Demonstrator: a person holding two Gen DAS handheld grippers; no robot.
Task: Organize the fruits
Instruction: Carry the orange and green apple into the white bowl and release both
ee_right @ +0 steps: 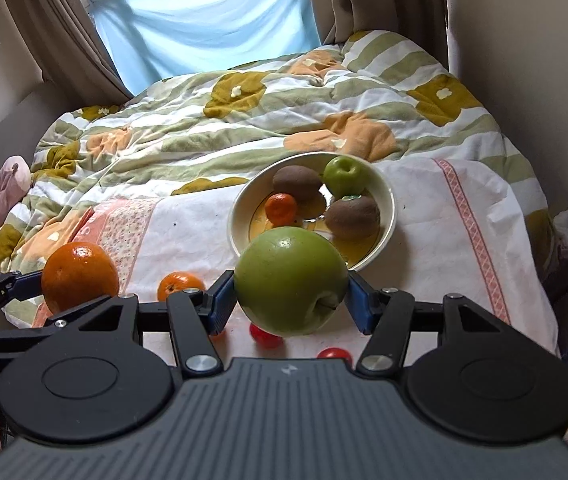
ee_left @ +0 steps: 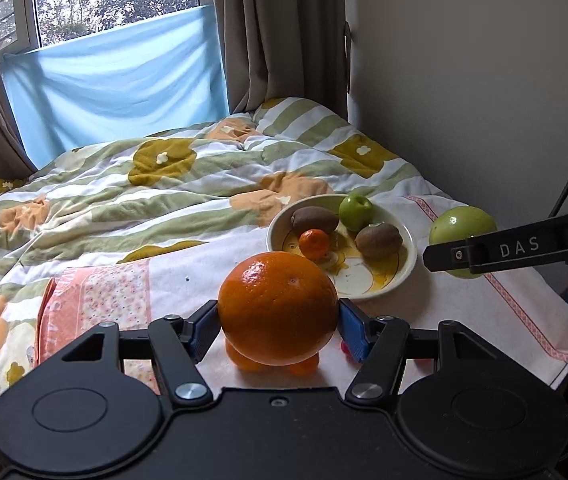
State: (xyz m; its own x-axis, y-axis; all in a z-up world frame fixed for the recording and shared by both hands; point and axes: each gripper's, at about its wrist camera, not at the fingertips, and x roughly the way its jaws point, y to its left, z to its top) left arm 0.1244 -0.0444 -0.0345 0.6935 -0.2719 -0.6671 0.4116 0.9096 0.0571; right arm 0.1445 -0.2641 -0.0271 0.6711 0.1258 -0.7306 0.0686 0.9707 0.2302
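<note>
My left gripper (ee_left: 278, 322) is shut on a large orange (ee_left: 278, 308) and holds it above the white cloth; the orange also shows in the right wrist view (ee_right: 80, 276). My right gripper (ee_right: 289, 300) is shut on a big green apple (ee_right: 289, 280), held just in front of the cream bowl (ee_right: 387, 196); the apple also shows in the left wrist view (ee_left: 461, 226). The bowl (ee_left: 407, 240) holds two kiwis (ee_right: 297, 182), a small green apple (ee_right: 345, 176) and a small tangerine (ee_right: 280, 209). A tangerine (ee_right: 180, 284) and small red fruits (ee_right: 266, 336) lie on the cloth.
The white cloth with pink trim (ee_right: 463, 216) covers the bed's near end over a flowered quilt (ee_right: 244, 120). A pink soft toy (ee_right: 2, 192) lies at the left edge. A wall (ee_left: 483, 80) runs along the right. Curtains and a window are behind.
</note>
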